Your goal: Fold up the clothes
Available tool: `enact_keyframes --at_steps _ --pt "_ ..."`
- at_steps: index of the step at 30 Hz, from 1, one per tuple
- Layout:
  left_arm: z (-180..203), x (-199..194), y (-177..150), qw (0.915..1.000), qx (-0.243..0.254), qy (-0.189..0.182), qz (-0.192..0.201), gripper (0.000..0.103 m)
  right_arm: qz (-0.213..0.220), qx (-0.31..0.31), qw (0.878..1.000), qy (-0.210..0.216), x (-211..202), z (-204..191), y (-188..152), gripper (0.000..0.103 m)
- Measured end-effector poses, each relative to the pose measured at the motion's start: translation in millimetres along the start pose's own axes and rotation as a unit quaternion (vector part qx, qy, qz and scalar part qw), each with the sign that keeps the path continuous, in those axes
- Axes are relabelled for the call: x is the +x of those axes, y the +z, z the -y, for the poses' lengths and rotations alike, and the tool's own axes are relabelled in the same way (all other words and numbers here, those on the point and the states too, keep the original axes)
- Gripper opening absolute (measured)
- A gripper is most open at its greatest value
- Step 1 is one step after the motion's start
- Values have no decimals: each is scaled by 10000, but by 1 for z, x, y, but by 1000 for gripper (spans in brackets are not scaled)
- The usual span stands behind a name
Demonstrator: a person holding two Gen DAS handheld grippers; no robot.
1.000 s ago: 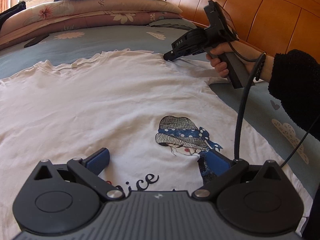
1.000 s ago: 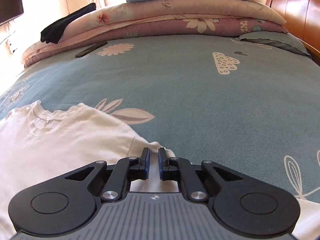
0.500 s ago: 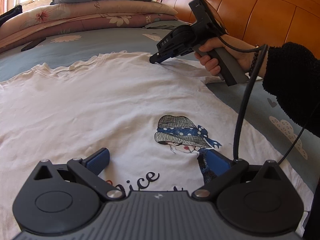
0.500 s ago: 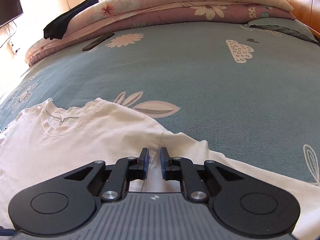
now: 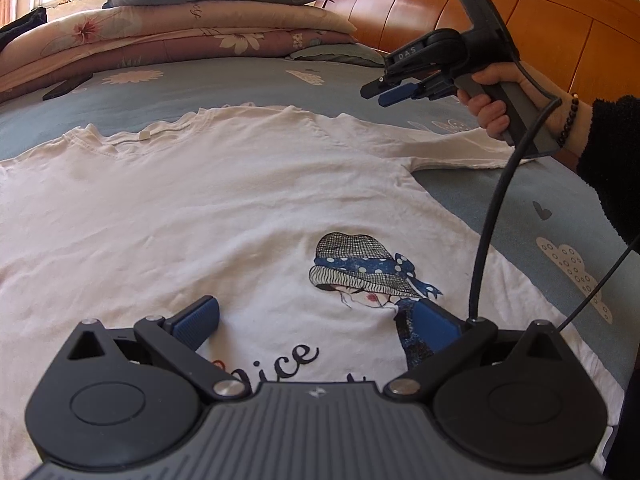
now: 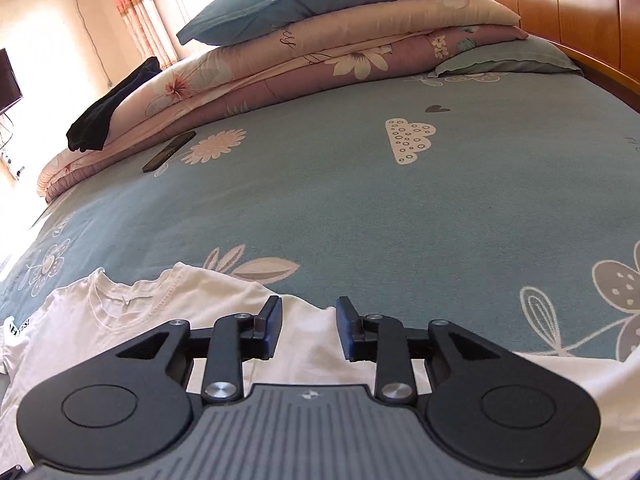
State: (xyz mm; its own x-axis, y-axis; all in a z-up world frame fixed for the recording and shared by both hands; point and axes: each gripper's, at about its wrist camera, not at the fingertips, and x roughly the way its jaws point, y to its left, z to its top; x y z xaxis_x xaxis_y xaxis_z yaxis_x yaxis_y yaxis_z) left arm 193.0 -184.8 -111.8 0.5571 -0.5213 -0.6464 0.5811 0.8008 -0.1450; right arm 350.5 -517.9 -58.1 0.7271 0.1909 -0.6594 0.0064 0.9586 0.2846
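T-shirt (image 5: 192, 208) flat on bed (image 6: 360, 200); right claw (image 5: 390, 94) opening, empty, above far right sleeve (image 5: 460, 148); left claw (image 5: 316, 324) spread wide, empty, over near chest.

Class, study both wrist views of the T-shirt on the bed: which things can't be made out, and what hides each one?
- T-shirt hem: left wrist view, hidden behind the left gripper body.
- Printed word: first letters covered by that gripper.
- Shirt's left sleeve: cut off at both frame edges.
- Dark flat object: right wrist view, too small to identify.

Home bedroom, bed (image 6: 360, 208) with wooden headboard (image 5: 420, 4), stacked quilts (image 6: 320, 56), curtained window (image 6: 132, 4)
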Motion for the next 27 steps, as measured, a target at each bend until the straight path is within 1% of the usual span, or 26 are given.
enact_keyframes --at_steps 3,4,6,8,11,13,17,18,21,24,25,27 --pt "1 0 0 10000 11 28 -5 103 -77 -15 9993 -364 -13 15 -11 35" --pt "2 1 0 10000 25 31 -5 103 -68 39 9991 -423 -19 22 -15 35" --pt "2 1 0 10000 65 33 -12 102 16 237 9983 -523 -35 37 -23 40" --pt "2 1 0 10000 68 30 -12 102 174 537 9958 -717 -53 56 -31 45" --pt "1 1 1 10000 28 26 -19 102 444 1259 9863 -966 -87 94 -46 45" --pt "1 1 1 10000 8 37 -26 102 723 1819 9738 -1153 -111 124 -58 45" --pt "3 1 2 10000 -7 81 -42 102 1189 2939 9336 -1671 -150 188 -84 47" --pt "3 1 2 9999 -2 94 -46 102 1285 3187 9221 -1780 -156 204 -91 47" --pt "5 2 2 9999 14 152 -79 102 1419 3728 8977 -1872 -160 237 -106 49" --pt "7 3 3 9997 25 201 -120 102 1612 4050 8822 -1779 -155 260 -116 49" --pt "7 3 3 9997 30 213 -130 102 1711 4107 8790 -1715 -152 264 -116 49" --pt "7 3 4 9996 30 229 -148 102 1814 4136 8772 -1630 -147 271 -114 49"
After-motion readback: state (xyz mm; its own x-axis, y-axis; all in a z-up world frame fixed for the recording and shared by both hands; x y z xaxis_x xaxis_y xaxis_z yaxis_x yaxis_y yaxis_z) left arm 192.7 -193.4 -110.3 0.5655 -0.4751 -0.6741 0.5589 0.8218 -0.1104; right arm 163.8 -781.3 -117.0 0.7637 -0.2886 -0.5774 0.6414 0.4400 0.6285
